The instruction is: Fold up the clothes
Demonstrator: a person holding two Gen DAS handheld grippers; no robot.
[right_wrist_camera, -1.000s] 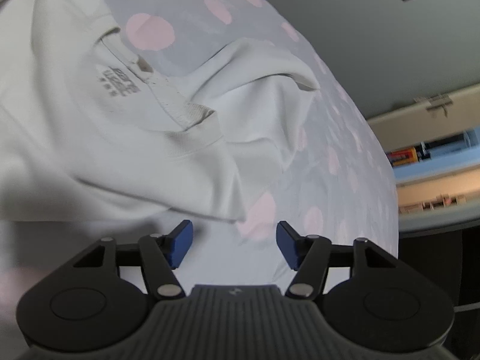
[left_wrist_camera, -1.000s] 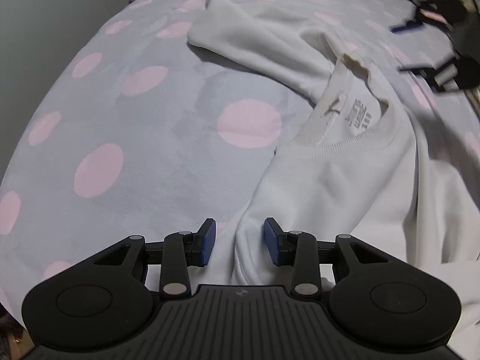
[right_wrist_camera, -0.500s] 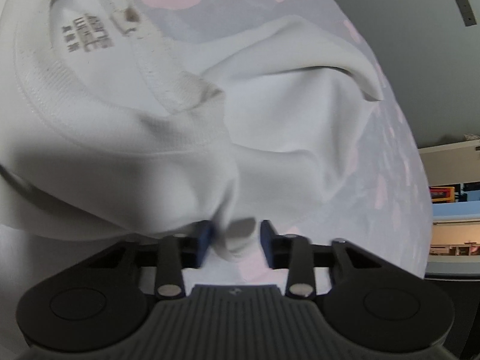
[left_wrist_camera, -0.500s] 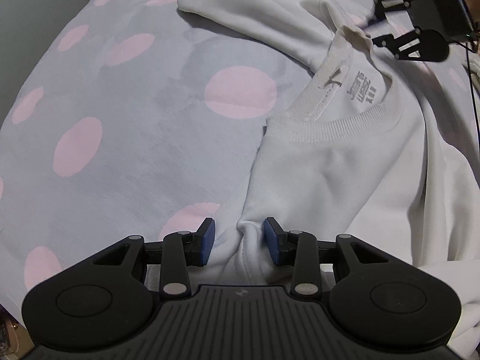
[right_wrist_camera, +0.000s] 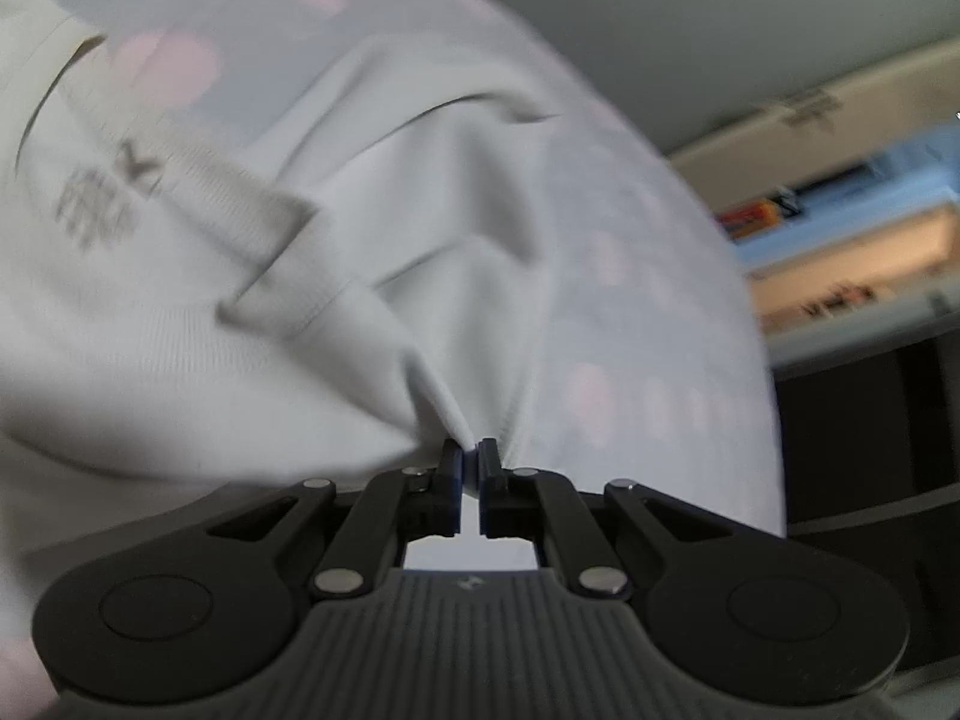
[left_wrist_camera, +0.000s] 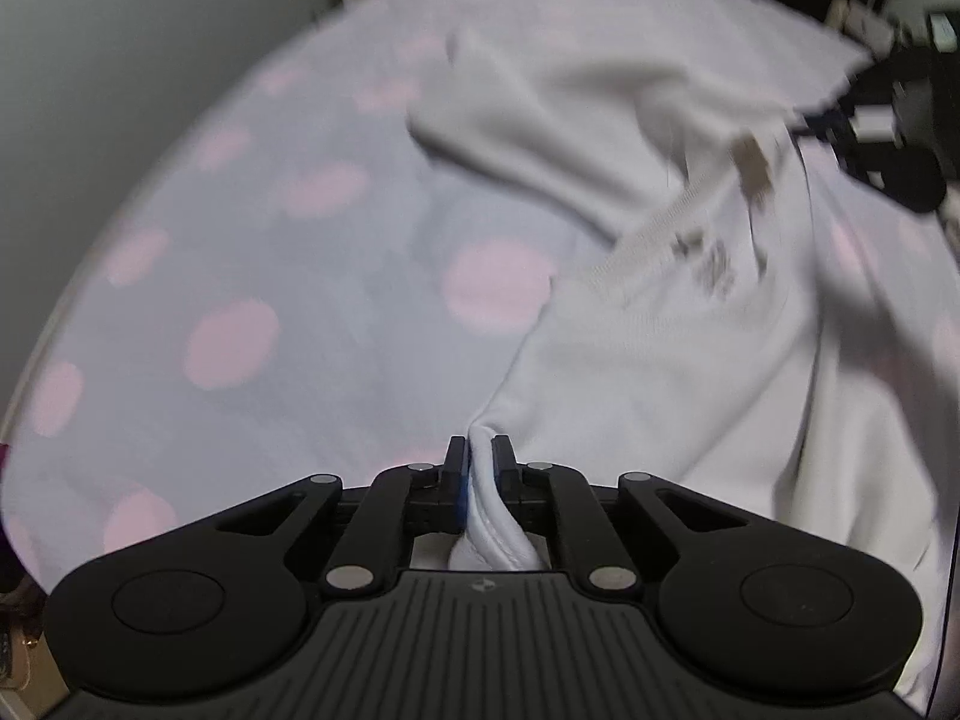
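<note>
Grasp step: your left gripper (left_wrist_camera: 479,456) and right gripper (right_wrist_camera: 471,459) have fingers pinched tight on the white sweatshirt (left_wrist_camera: 690,360), which spreads ahead over the dotted bedspread (left_wrist_camera: 270,300). Next, probably lift evenly.

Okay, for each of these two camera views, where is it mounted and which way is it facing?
Left wrist: on the left gripper, facing down along its fingers at the shirt on the spotted cover; right gripper at upper right.
Right wrist: on the right gripper, facing down over the shirt toward shelves.
Shared: shirt, collar, cover; each gripper pinches shirt fabric.
</note>
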